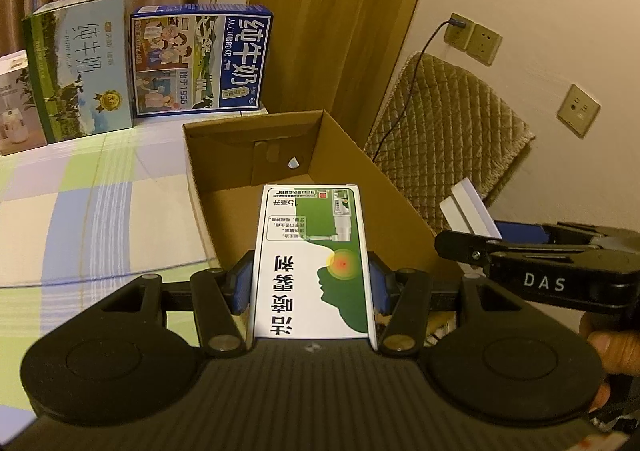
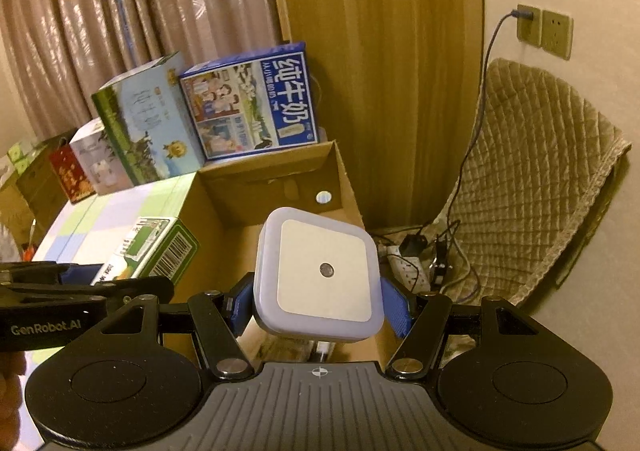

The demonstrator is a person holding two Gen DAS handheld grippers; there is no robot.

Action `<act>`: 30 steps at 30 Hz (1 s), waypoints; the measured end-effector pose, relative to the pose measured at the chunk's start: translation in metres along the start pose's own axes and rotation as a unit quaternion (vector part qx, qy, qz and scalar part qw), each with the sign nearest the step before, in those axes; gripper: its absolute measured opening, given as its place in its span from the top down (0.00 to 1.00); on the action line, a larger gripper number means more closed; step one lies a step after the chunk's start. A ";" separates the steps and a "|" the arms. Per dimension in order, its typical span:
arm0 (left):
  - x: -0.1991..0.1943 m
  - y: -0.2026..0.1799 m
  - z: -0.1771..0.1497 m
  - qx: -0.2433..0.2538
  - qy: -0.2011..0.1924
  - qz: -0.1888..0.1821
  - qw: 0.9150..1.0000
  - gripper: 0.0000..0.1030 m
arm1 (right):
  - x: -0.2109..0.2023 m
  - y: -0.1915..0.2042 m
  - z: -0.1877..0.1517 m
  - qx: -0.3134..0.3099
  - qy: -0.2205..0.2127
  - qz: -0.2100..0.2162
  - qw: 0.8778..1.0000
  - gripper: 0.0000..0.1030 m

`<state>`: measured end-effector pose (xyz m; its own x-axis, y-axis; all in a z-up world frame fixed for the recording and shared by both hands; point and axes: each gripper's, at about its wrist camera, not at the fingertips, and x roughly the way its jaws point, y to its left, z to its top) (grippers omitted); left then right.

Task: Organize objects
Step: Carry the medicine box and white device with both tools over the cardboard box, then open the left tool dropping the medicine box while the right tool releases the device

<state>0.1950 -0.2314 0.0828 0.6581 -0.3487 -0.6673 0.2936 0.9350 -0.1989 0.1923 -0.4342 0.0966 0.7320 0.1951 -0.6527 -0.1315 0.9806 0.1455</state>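
My left gripper (image 1: 310, 287) is shut on a white and green medicine box (image 1: 314, 259), held over the near part of an open cardboard box (image 1: 224, 187). The blue pads press both long sides of the medicine box. My right gripper (image 2: 318, 303) is shut on a square white night light (image 2: 320, 275) with a small round sensor, held above the same cardboard box (image 2: 280, 179). The right gripper (image 1: 532, 259) reaches in from the right in the left wrist view, and the left gripper with the medicine box (image 2: 156, 251) shows at the left in the right wrist view.
Two milk cartons stand behind the cardboard box: a blue one (image 1: 200, 59) and a green one (image 1: 80, 67), with smaller boxes (image 2: 92, 163) further left. A checked cloth (image 1: 80, 211) covers the table. A quilted chair (image 2: 540, 179), wall sockets (image 2: 544, 31) and a power strip (image 2: 408, 263) lie to the right.
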 end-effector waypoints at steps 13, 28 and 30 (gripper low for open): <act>0.047 0.016 0.014 -0.003 -0.002 0.015 1.000 0.42 | 0.034 -0.009 0.005 0.013 0.014 0.001 1.000 0.40; 0.020 0.044 -0.007 -0.022 -0.001 0.033 0.999 0.34 | 0.039 0.009 0.003 0.026 0.021 0.042 0.999 0.39; 0.017 0.048 -0.010 -0.025 -0.001 0.037 0.999 0.30 | 0.042 0.007 0.007 0.045 0.016 0.063 0.997 0.30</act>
<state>0.2130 -0.1915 0.0547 0.6787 -0.2784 -0.6796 0.2092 0.9603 -0.1844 0.2267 -0.4190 0.0756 0.6921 0.3185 -0.6477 -0.1598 0.9427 0.2928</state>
